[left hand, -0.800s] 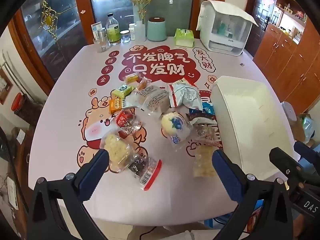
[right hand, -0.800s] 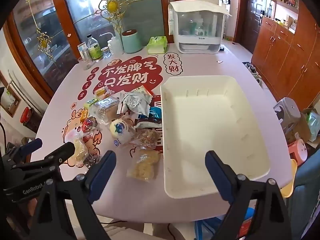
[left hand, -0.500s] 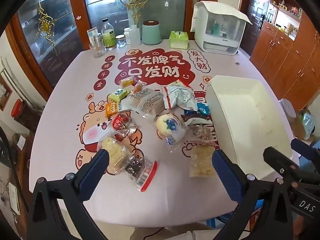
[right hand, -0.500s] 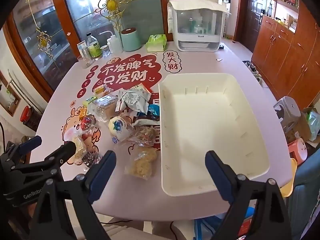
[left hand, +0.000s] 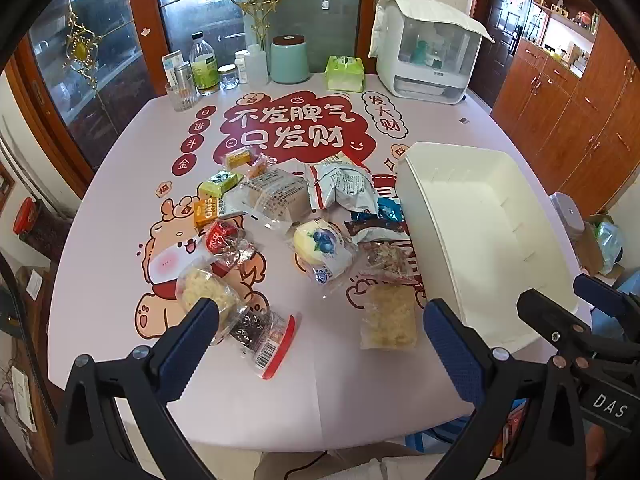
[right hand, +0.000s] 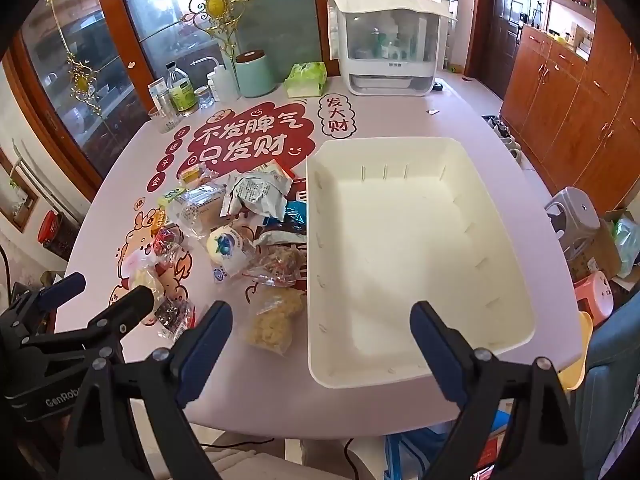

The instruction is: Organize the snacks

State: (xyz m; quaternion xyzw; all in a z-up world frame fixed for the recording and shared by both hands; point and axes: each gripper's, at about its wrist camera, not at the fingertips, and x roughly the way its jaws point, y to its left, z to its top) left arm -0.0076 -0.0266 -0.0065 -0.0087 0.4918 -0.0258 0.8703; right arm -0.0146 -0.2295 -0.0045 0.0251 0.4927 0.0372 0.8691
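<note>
Several wrapped snacks lie in a loose pile on the pink printed table (left hand: 120,264): a blueberry bun (left hand: 320,242), a white crinkled bag (left hand: 344,186), a pale crumbly pack (left hand: 386,316), a red-edged pack (left hand: 264,332). An empty white bin (right hand: 408,248) stands to the right of the pile. My left gripper (left hand: 320,344) hovers open above the near snacks, holding nothing. My right gripper (right hand: 320,344) hangs open over the bin's near left corner, also holding nothing. Each gripper shows at the edge of the other's view.
At the table's far edge stand bottles and jars (left hand: 204,68), a mint canister (left hand: 290,60), a green tissue pack (left hand: 346,74) and a white appliance (left hand: 428,56). Stools (right hand: 576,216) and wooden cabinets (right hand: 568,92) are on the right.
Both grippers have moved a little forward over the table, so the snacks and bin sit slightly lower and nearer in view. Jaws stay wide; nothing was picked up.
</note>
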